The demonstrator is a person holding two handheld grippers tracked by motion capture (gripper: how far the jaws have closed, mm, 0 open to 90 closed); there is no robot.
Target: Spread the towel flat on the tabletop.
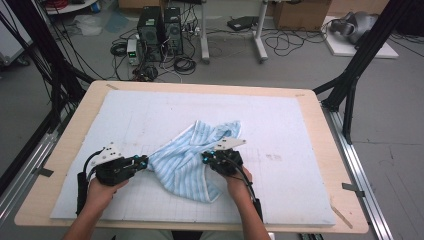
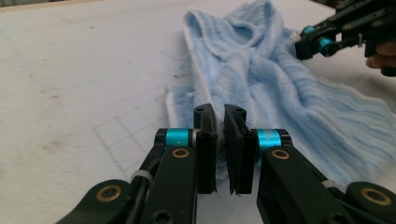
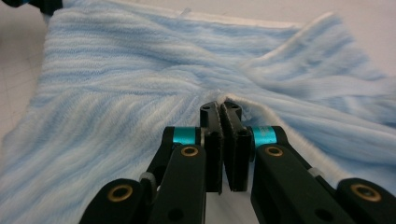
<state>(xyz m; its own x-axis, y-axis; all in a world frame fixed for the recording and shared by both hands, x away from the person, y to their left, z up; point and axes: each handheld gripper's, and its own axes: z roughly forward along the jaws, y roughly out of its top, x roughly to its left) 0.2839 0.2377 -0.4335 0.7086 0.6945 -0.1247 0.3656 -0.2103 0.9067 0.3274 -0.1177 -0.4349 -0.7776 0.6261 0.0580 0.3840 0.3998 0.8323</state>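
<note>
A light blue striped towel (image 1: 192, 155) lies crumpled in the middle of the white mat. My left gripper (image 1: 145, 162) is at the towel's left corner and is shut on its edge (image 2: 208, 100), which runs up between the two black pads. My right gripper (image 1: 206, 158) sits over the towel's middle right and is shut on a pinched fold of the towel (image 3: 221, 98). In the left gripper view the right gripper (image 2: 299, 46) shows at the far side of the towel (image 2: 280, 88). The towel (image 3: 140, 93) spreads ahead of the right jaws.
The white gridded mat (image 1: 280, 130) covers a wooden table (image 1: 320, 120). Black frame posts (image 1: 357, 60) stand at the table's far corners. Computers (image 1: 160, 30) and cables lie on the floor beyond the far edge.
</note>
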